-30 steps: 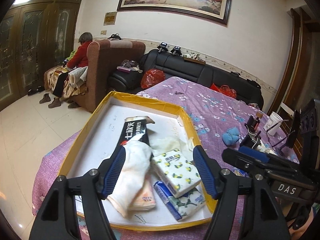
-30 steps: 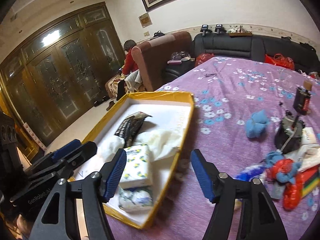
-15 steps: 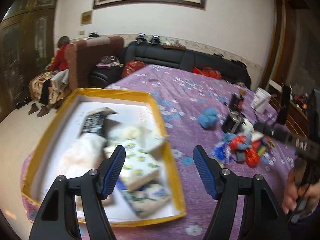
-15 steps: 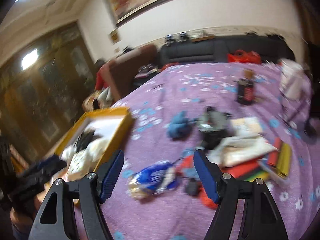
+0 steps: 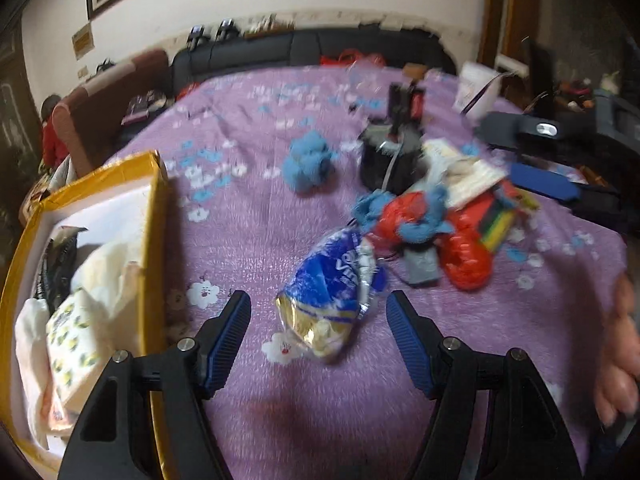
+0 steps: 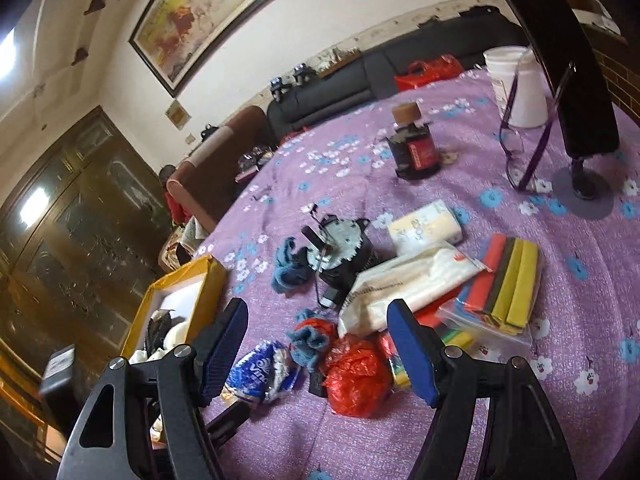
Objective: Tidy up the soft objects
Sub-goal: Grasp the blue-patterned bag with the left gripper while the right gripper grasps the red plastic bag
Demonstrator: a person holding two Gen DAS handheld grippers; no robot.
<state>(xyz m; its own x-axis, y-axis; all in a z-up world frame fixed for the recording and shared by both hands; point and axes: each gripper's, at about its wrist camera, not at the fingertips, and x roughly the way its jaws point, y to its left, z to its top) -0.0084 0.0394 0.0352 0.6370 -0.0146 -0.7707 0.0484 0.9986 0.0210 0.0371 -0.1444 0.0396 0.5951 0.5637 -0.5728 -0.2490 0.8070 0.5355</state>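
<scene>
My left gripper [image 5: 318, 320] is open and low over the purple cloth. A blue and white tissue packet [image 5: 332, 292] lies between its fingertips, and the pads do not touch it. My right gripper [image 6: 318, 320] is also open and points at the pile. Ahead of its fingers lie a blue sock [image 6: 312, 340] and a crumpled red plastic bag [image 6: 356, 376]. The tissue packet [image 6: 256, 376] lies by its left finger. A yellow box [image 5: 154, 216] at the left holds tissue packs and white cloths. A blue cloth ball [image 5: 308, 164] sits alone farther back.
A black round device [image 6: 340, 252], a long white tissue pack [image 6: 404, 288], a small tissue pack [image 6: 424, 226] and bagged coloured tubes [image 6: 500, 284] crowd the pile. Behind stand a dark bottle [image 6: 414, 152], a white cup [image 6: 516, 88], glasses [image 6: 520, 148] and a phone stand [image 6: 576, 80]. A hand [image 5: 616, 340] shows at the right.
Both views have swung right, from the yellow box to the pile on the cloth. The left gripper has dropped over the blue tissue packet. Both grippers stay open.
</scene>
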